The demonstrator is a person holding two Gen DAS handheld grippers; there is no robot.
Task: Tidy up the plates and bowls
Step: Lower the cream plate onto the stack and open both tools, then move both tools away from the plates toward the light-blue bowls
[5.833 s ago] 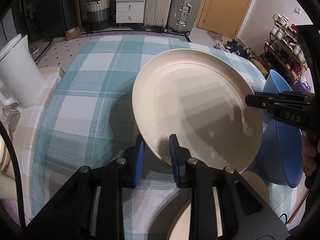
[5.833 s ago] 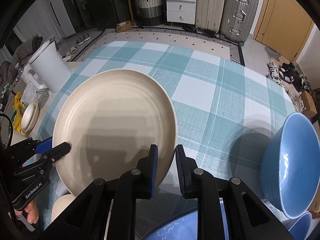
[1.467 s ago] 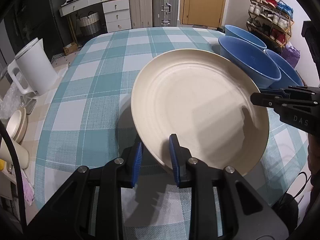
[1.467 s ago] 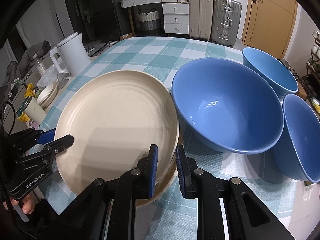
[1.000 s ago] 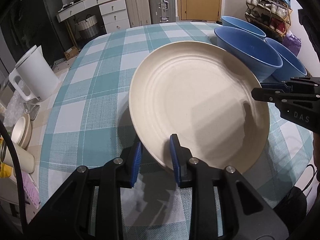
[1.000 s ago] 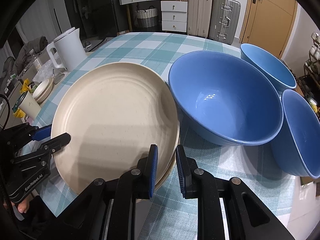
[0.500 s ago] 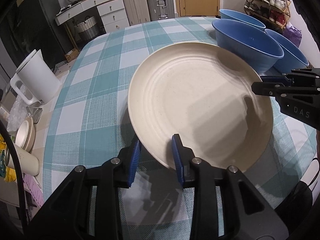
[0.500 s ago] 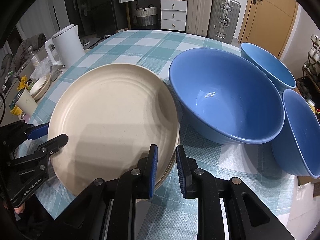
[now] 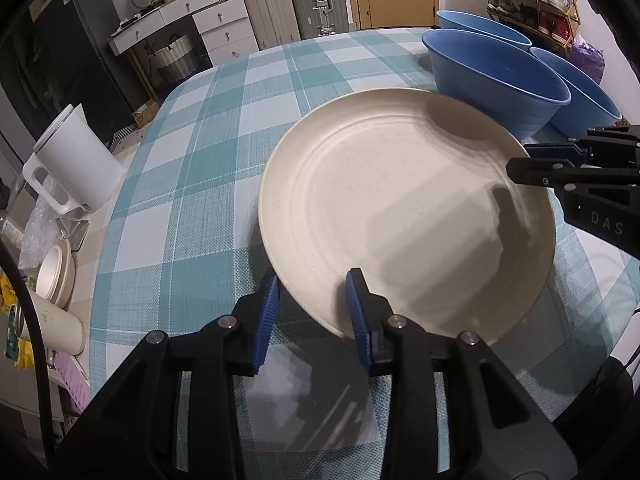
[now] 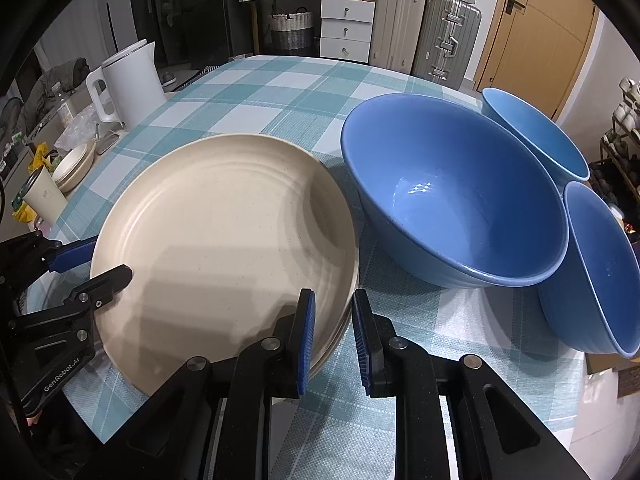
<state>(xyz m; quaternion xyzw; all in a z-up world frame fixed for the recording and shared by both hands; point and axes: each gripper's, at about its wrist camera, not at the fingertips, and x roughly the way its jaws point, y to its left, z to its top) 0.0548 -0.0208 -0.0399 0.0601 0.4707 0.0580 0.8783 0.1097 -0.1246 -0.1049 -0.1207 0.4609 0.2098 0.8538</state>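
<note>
Grippers flank the cream plate [image 9: 408, 216] at frame centre: left gripper [image 9: 313, 316] has spread wide around its near rim, while right gripper [image 10: 333, 332] straddles its edge, narrowly parted.

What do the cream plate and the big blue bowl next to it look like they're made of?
Cream plate: matte, faintly speckled, with soft concentric ridges; probably melamine or a plant-fibre composite, possibly matte ceramic. Big blue bowl: smooth and semi-glossy, with a bright highlight inside; glazed ceramic or glossy plastic, cannot tell which.
</note>
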